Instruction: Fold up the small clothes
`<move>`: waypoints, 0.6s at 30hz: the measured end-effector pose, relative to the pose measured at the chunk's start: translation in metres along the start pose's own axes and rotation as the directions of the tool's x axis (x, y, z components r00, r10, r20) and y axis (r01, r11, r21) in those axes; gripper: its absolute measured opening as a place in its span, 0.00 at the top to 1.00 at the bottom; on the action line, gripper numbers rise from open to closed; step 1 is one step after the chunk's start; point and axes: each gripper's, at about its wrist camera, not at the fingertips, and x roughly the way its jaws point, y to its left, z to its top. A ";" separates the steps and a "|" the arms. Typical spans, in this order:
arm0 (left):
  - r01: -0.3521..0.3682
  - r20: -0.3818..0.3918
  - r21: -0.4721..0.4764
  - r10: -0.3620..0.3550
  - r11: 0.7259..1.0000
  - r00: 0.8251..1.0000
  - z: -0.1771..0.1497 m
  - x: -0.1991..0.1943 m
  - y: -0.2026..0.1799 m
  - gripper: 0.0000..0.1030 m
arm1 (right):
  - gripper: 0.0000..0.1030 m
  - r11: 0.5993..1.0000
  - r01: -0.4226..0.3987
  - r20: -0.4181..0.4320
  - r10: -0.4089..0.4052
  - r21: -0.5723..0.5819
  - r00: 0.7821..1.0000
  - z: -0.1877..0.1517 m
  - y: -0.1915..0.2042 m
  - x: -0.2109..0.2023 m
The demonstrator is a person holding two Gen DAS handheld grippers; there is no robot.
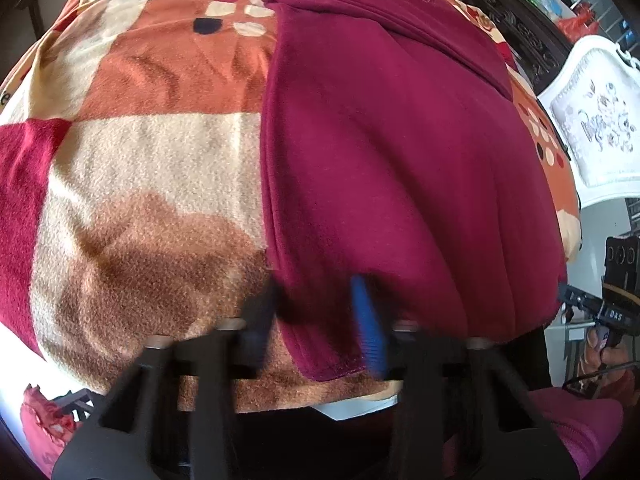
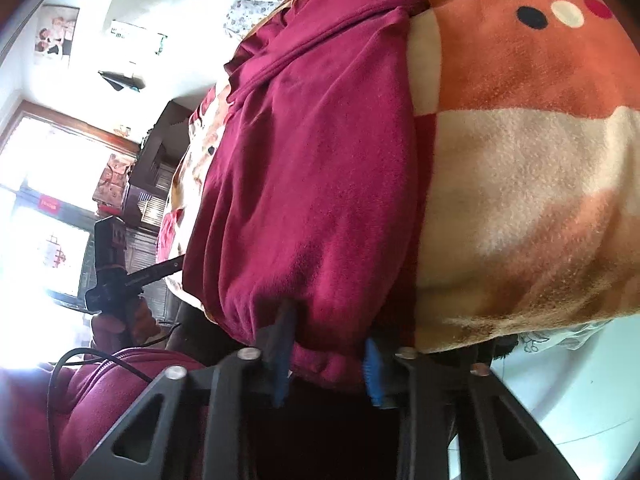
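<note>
Both hand-held grippers, left (image 1: 320,332) and right (image 2: 326,354), pinch the maroon garment's (image 1: 400,160) near hem.

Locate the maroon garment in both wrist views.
The maroon garment lies on the patterned blanket, right of centre in the left wrist view and left of centre in the right; both grippers pinch its near hem.

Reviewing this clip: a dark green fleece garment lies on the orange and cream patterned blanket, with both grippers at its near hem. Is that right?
Not quite: the fleece garment is maroon, not dark green, as both wrist views show. It does lie on the orange and cream patterned blanket, with the left gripper and right gripper at its near hem.
</note>
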 end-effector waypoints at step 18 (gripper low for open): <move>0.161 0.254 -0.011 -0.153 0.987 0.955 0.075 -0.059 -0.015 0.94 | 0.87 0.980 -0.199 0.237 0.200 -0.031 0.951 0.091 0.024 -0.054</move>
